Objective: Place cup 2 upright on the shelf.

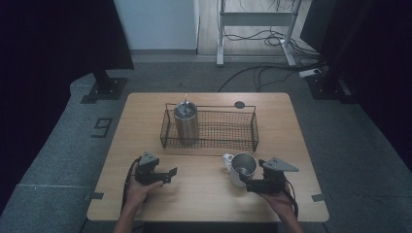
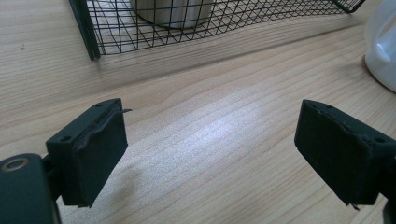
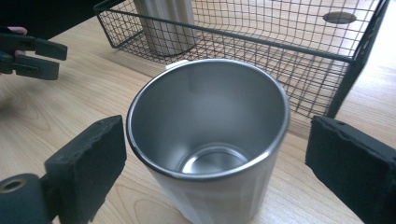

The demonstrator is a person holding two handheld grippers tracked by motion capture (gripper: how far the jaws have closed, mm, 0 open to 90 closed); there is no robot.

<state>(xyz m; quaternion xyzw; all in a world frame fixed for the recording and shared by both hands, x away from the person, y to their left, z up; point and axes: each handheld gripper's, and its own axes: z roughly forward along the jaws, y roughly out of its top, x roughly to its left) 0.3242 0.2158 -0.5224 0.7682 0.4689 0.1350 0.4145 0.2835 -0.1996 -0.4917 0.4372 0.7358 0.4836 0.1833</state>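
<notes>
High view: a wooden desk seen from above, on a grey carpet. A wire basket sits at the middle of the desk, and a ribbed metal tumbler with a lid stands upright in the basket's left end. A steel mug with a white outside stands on the desk just in front of the basket, toward the right, its handle pointing left. The right tool is held low at the mug's near right side, pointing toward it. The left tool is held over bare wood at the near left, well apart from the mug, pointing right.

Left gripper view: the left tool has its two black jaws well apart with only bare desk between them. The basket's corner and the tumbler's base are beyond, and the mug's white side shows at the right edge.

Right gripper view: the right tool has its jaws wide apart, one on either side of the mug. The left jaw is just beside the rim, the right jaw clearly apart from it; neither pad presses the mug. The mug is upright and empty. Behind it are the basket and tumbler; the left tool shows at the far left
</notes>
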